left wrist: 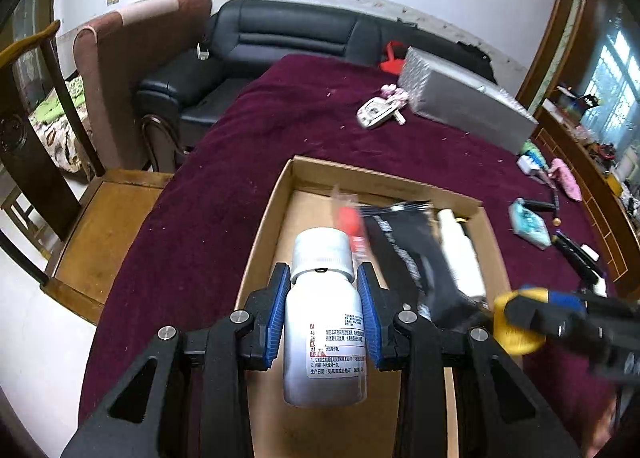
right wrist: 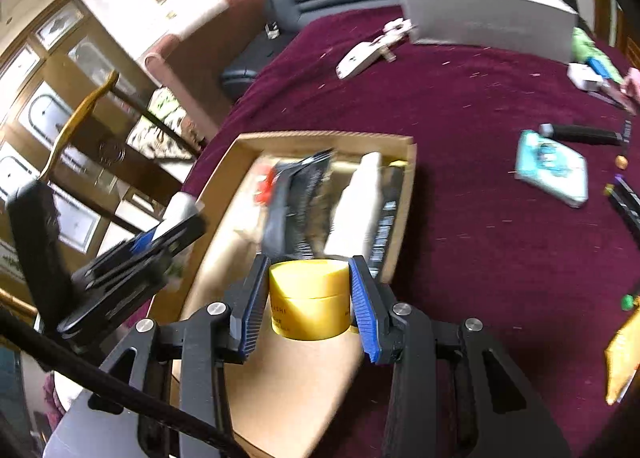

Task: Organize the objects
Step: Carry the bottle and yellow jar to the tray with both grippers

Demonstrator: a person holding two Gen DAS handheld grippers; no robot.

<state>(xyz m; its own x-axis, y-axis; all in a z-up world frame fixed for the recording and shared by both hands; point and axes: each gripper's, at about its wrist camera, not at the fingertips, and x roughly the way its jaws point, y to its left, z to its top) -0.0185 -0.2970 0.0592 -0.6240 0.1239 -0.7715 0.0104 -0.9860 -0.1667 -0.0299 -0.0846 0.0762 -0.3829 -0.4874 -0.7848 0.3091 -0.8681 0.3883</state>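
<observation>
Delivery to the cardboard box [left wrist: 490,226] is the step in hand. Left claw [left wrist: 323,298] grips a white medicine bottle [left wrist: 324,322] over the box's bare floor; right claw [right wrist: 308,294] clamps a yellow jar [right wrist: 308,298] above the near end. Ahead of both lie a black pouch [left wrist: 404,250] and white tube [right wrist: 360,202]. Next, I judge, each must lower into free space, then let go.

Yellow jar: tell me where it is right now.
The yellow jar is clamped in the right gripper, above the cardboard box's near end, beside the left gripper's white bottle.
</observation>
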